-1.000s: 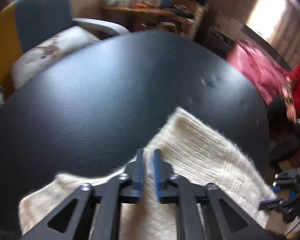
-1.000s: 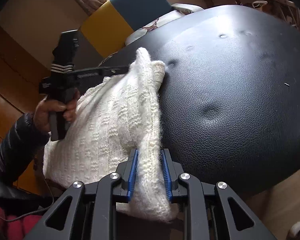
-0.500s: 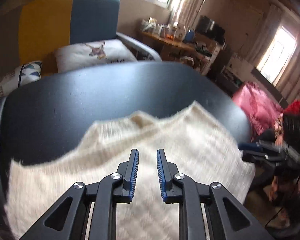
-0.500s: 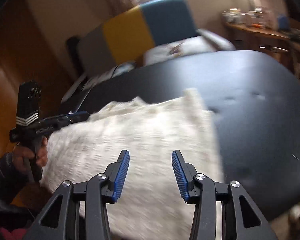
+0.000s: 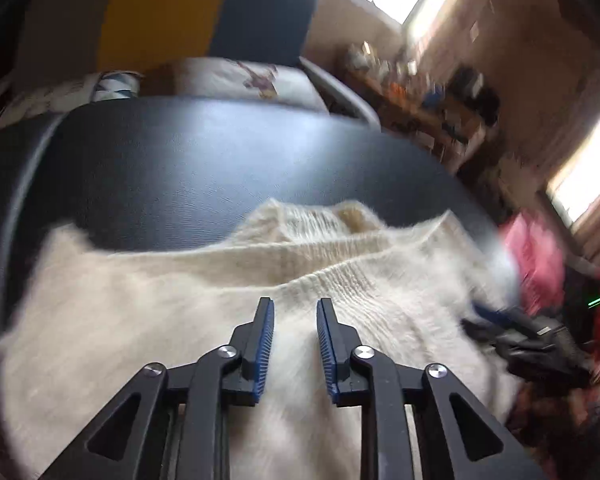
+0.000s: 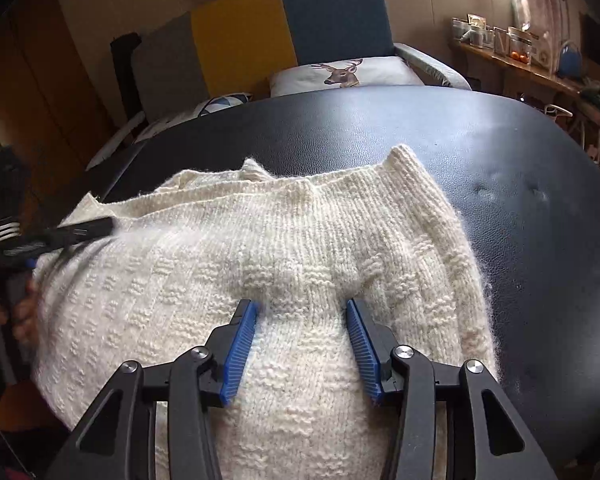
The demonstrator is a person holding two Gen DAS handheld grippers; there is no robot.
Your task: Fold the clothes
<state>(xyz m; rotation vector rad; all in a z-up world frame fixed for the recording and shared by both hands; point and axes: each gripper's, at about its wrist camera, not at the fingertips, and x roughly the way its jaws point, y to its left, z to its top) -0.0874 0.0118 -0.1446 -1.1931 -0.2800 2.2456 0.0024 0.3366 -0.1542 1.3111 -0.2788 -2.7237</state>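
Note:
A cream knitted sweater (image 6: 284, 248) lies spread on the black padded table (image 6: 520, 200), its ribbed edge toward the far side. In the left wrist view the same sweater (image 5: 148, 312) fills the near half, with a folded layer ridge across the middle. My right gripper (image 6: 302, 308) is open, its blue pads resting on the knit with nothing clamped. My left gripper (image 5: 294, 308) stands slightly open above the sweater, holding nothing. The left gripper's black body (image 6: 56, 236) also shows at the sweater's left edge, held by a hand (image 6: 20, 312).
A yellow and blue armchair (image 6: 292, 20) with a deer-print cushion (image 6: 340, 72) stands behind the table. A wooden shelf with jars (image 6: 512, 52) runs along the right wall. Pink and red fabric (image 5: 536, 264) lies off the table's right side.
Both grippers have let go of the sweater and opened. The sweater, held bunched a second ago, now lies spread flat on the table, and both grippers hover over it.

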